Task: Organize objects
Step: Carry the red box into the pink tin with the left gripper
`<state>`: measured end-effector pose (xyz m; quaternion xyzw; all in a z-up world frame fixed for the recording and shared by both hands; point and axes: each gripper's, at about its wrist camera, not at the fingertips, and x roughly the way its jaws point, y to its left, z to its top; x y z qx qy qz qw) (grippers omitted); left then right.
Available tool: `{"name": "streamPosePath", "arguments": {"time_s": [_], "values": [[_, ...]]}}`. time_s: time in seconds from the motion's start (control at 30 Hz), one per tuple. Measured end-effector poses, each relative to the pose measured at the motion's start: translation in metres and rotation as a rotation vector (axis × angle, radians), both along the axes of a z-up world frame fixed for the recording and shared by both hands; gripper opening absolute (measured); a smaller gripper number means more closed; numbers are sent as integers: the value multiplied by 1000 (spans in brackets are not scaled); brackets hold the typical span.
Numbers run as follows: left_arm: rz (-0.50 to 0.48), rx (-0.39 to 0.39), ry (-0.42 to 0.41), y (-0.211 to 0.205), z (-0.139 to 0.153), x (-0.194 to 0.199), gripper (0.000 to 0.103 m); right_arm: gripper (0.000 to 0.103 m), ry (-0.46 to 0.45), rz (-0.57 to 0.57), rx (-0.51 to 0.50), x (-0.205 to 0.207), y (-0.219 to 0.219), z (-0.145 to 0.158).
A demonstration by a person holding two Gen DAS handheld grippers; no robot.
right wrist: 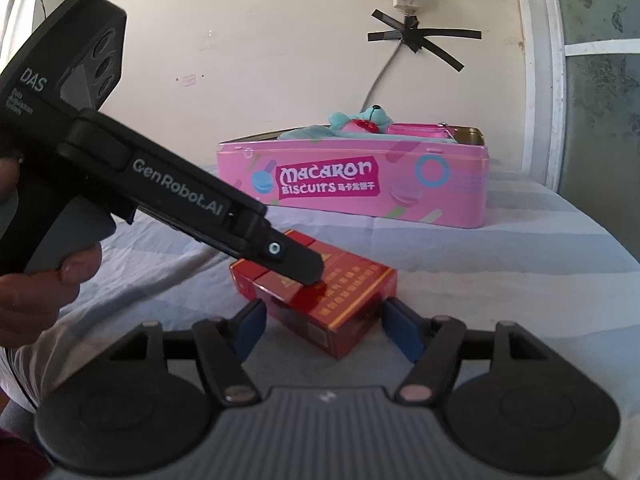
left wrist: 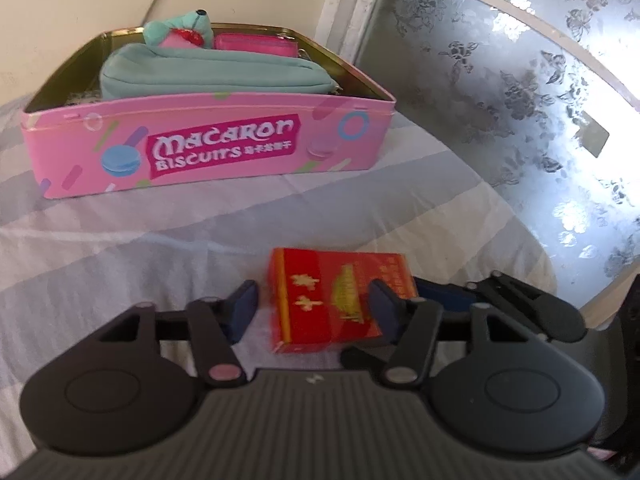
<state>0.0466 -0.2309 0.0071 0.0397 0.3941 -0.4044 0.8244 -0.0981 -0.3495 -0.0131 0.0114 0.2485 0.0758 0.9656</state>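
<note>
Red box (left wrist: 320, 304) lies between both grippers' parted fingers (left wrist: 244, 300)

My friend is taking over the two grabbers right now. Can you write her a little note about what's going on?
Left gripper: open, jaws on either side of the red box, no clear squeeze.
Right gripper: open, jaws around the same box from another side, pads not pressing.
The red box lies flat on the striped sheet, in front of the pink tin.
Done: the tin, lid off, already holds a teal pouch, a plush toy and a pink case.
Left: probably grip the red box and put it in the tin.
</note>
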Motion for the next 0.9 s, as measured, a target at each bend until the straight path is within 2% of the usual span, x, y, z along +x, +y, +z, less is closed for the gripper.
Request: {"name": "streamPosePath", "arguments": {"time_s": [0.1, 0.27, 0.37, 0.5, 0.63, 0.77, 0.9], "values": [[32, 10, -37, 1, 8, -4, 58, 57, -7, 18, 8, 0, 1, 6], [49, -49, -148, 8, 48, -6, 58, 56, -117, 42, -36, 8, 2, 42], [69, -75, -236, 5, 78, 4, 58, 56, -179, 66, -80, 29, 1, 68], [104, -73, -322, -12, 107, 33, 58, 57, -212, 98, -129, 76, -4, 95], [146, -48, -351, -41, 114, 76, 58, 57, -154, 116, -127, 139, -11, 103], [180, -29, -315, -61, 103, 126, 58, 57, -40, 126, -127, 211, -19, 94], [219, -1, -283, -78, 90, 164, 58, 57, 71, 142, -151, 262, -15, 82]]}}
